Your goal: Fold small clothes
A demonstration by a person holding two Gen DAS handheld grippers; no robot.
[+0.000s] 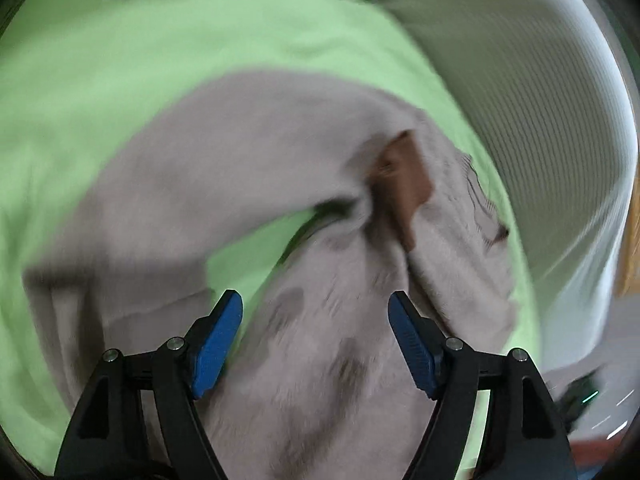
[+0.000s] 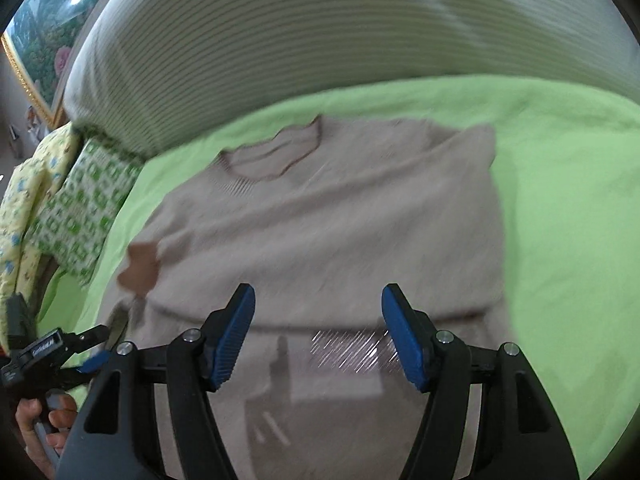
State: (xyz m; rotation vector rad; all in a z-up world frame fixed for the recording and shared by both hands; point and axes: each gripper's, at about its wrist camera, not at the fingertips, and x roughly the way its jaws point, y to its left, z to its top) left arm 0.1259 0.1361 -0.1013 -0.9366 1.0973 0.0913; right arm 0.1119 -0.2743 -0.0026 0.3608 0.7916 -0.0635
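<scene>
My left gripper [image 1: 315,312] has its two blue pads [image 1: 216,344] standing wide apart, and nothing is between them; they hang just above the cloth. My right gripper [image 2: 318,306] is also spread open and empty, with its pads above the lower part of the garment. Whether any fingertip brushes the fabric, I cannot tell, because both pictures are smeared by motion.

Under both tools lies the beige sweater [image 2: 320,220], flat on the light green sheet [image 2: 560,200] of the bed. In the right wrist view its round neck opening [image 2: 272,152] points to the far side of the bed, toward the striped headboard cushion [image 2: 320,40], and its hem lies on the near side under my pads, so its long axis runs from near to far. One sleeve appears folded in over the body at the right edge. A brown patch [image 2: 140,264] sits at the sweater's left edge; its shape is too blurred to read. In the left wrist view this same patch [image 1: 404,184] shows among bunched folds, and the sweater [image 1: 240,152] curves strongly from the lens.

At the lower left corner of the right view, my left hand [image 2: 44,428] and its tool are cut off by the frame. Patterned bedding [image 2: 80,208] lies beside the sheet's left edge.
</scene>
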